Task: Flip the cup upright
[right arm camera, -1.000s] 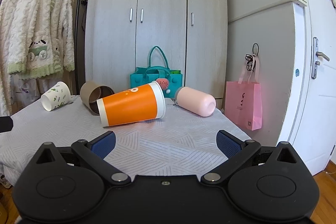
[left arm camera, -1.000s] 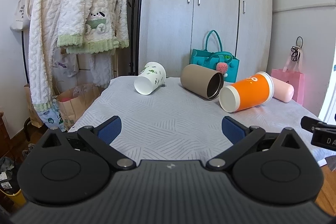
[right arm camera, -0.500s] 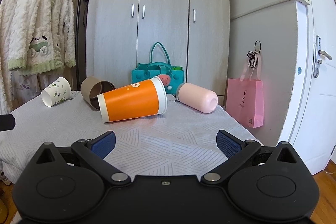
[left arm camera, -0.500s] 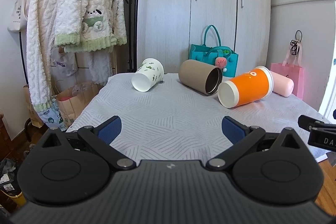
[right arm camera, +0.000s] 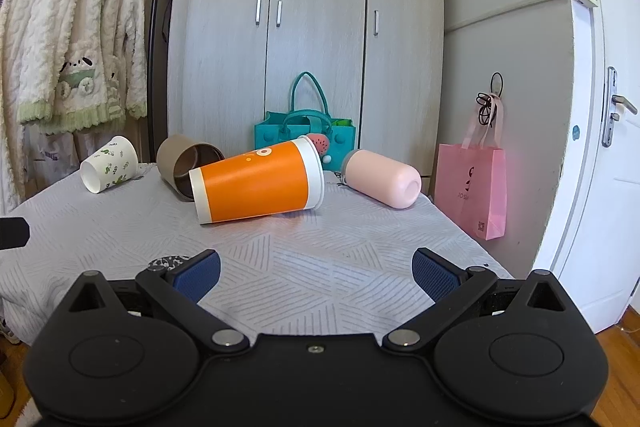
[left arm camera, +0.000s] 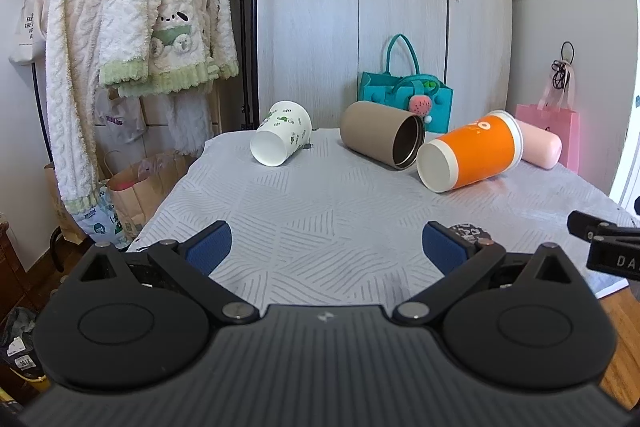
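Observation:
Several cups lie on their sides on the grey patterned table (left arm camera: 320, 211). A white cup with green prints (left arm camera: 281, 133) (right arm camera: 109, 169) lies at the far left. A tan cup (left arm camera: 382, 139) (right arm camera: 185, 165) lies beside an orange cup with white ends (left arm camera: 469, 156) (right arm camera: 258, 181). A pink cup (left arm camera: 540, 149) (right arm camera: 382, 183) lies at the far right. My left gripper (left arm camera: 326, 247) is open and empty over the near table. My right gripper (right arm camera: 316, 275) is open and empty, short of the orange cup.
A teal bag (right arm camera: 305, 131) stands behind the cups against a grey wardrobe (right arm camera: 304, 27). A pink bag (right arm camera: 472, 191) hangs to the right by a white door. Fleece robes (left arm camera: 132, 27) hang at left, paper bags (left arm camera: 136, 187) below. A small patterned disc (right arm camera: 168, 261) lies by my right gripper's left finger.
Both grippers have moved forward over the table; the cups look closer. A small patterned disc has come into view by the fingers. Both grippers stay open.

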`<move>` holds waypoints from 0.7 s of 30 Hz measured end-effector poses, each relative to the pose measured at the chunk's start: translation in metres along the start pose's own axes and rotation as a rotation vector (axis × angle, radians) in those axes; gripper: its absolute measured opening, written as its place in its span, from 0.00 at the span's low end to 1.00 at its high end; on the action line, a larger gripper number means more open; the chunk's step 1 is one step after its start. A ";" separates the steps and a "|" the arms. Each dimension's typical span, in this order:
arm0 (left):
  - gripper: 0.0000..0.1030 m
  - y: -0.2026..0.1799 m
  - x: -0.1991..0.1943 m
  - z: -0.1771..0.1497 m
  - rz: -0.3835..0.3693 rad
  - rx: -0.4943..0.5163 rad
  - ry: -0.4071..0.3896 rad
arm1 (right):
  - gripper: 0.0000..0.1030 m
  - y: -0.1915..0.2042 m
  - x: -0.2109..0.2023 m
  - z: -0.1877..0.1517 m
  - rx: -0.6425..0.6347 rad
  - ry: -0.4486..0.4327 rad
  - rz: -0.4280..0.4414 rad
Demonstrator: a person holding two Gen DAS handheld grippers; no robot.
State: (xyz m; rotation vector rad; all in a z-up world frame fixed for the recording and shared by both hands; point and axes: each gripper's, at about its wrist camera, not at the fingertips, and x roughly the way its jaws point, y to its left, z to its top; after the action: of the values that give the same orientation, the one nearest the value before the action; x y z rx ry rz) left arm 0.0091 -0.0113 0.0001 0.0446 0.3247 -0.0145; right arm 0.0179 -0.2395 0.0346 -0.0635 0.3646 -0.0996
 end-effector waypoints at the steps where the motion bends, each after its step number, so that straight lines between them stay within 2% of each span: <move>1: 1.00 0.001 0.002 0.000 0.000 0.002 0.015 | 1.00 0.000 0.000 0.000 -0.001 0.001 -0.001; 4: 1.00 0.003 0.004 0.004 -0.007 0.012 0.030 | 1.00 -0.004 0.003 0.002 0.018 0.019 0.021; 8: 1.00 0.008 0.006 0.015 -0.021 0.008 0.020 | 1.00 -0.010 0.008 0.012 0.064 0.065 0.104; 11: 1.00 0.017 0.011 0.027 -0.072 -0.026 0.022 | 1.00 -0.014 0.018 0.028 0.103 0.146 0.201; 17: 1.00 0.030 0.037 0.051 -0.188 -0.054 0.100 | 1.00 -0.008 0.043 0.072 0.181 0.317 0.397; 21: 1.00 0.035 0.059 0.064 -0.258 -0.073 0.160 | 1.00 0.001 0.071 0.090 0.263 0.470 0.478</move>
State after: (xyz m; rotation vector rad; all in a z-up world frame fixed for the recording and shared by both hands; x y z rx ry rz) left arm 0.0861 0.0200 0.0434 -0.0688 0.4888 -0.2557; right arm 0.1166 -0.2424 0.0936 0.3127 0.8226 0.3168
